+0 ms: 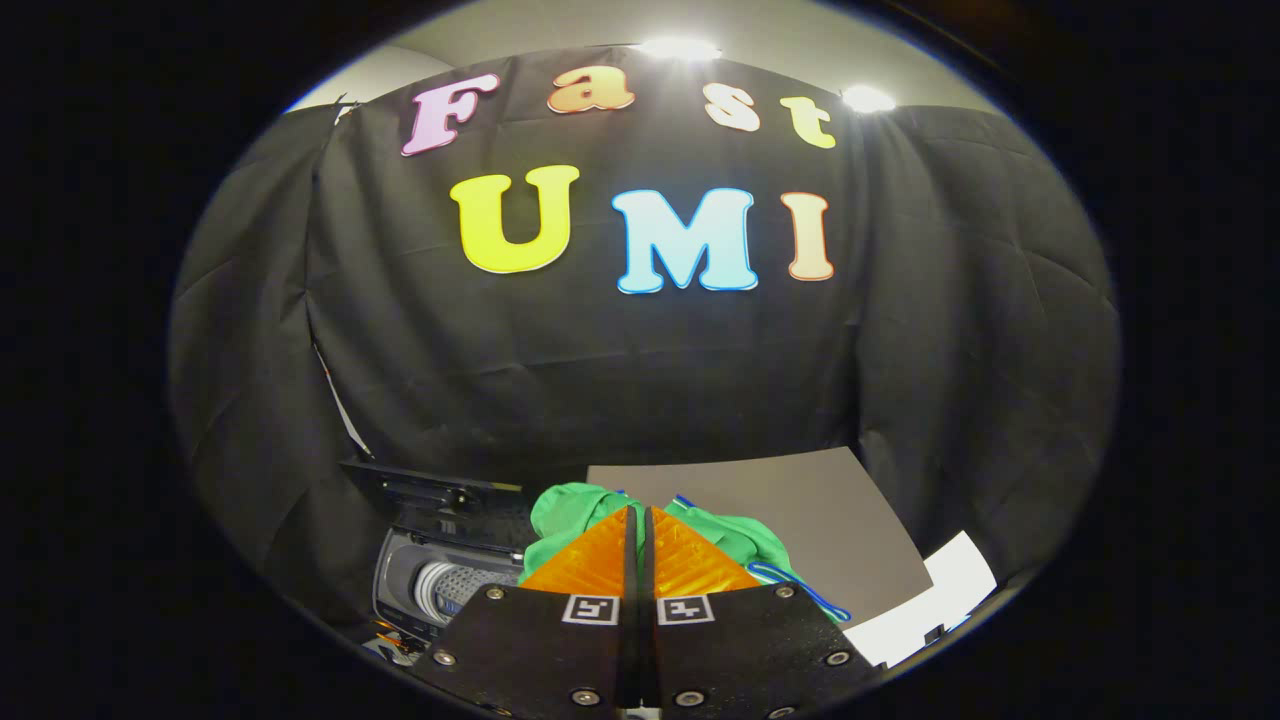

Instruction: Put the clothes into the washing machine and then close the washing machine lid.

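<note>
The green garment (570, 515) you carry bunches up on both sides of your gripper (640, 512), its folds rising just past the fingertips and spilling off to the right, where a blue cord (800, 590) trails from it. Your fingers (590, 560) are pressed nearly together with only a thin slit between them, and the cloth appears pinched in that slit. The garment hangs above a grey tabletop (800, 500) that lies to its right. Left of the garment and lower sits the small washing machine (440, 590), its dark lid (430, 490) raised open and its perforated drum (460, 585) exposed. A white sheet (930, 600) lies right of the garment at the table's edge
</note>
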`<state>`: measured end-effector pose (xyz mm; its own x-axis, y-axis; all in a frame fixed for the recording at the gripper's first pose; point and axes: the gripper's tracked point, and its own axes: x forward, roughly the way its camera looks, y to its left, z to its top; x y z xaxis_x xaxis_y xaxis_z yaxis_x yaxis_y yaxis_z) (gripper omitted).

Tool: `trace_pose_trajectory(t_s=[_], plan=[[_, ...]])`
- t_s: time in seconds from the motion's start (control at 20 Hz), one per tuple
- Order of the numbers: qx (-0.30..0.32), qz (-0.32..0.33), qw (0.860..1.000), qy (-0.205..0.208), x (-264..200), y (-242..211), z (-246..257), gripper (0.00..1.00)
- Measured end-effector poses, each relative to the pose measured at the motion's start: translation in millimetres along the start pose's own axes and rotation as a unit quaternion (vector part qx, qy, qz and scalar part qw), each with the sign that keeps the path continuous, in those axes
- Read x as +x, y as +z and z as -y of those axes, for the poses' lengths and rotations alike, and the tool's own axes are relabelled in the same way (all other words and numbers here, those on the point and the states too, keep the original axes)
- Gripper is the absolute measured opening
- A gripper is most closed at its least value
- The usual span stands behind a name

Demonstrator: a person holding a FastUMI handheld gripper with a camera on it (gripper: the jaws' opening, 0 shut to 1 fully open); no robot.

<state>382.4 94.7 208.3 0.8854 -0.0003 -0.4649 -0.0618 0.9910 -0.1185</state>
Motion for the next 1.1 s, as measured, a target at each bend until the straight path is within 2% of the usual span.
trace_pose_trajectory(t_s=[0.25, 0.5, 0.65, 0.85, 1.1], plan=[[-0.007, 0.007, 1.000, 0.005, -15, 4, -72, 0.00], [-0.012, -0.005, 1.000, 0.007, -11, -16, -142, 0.00], [-0.011, -0.021, 1.000, 0.013, 5, -36, -185, 0.00], [-0.046, -0.042, 0.998, 0.007, 31, -63, -230, 0.00], [-0.072, -0.078, 0.994, -0.003, 65, -109, -262, 0.00]])
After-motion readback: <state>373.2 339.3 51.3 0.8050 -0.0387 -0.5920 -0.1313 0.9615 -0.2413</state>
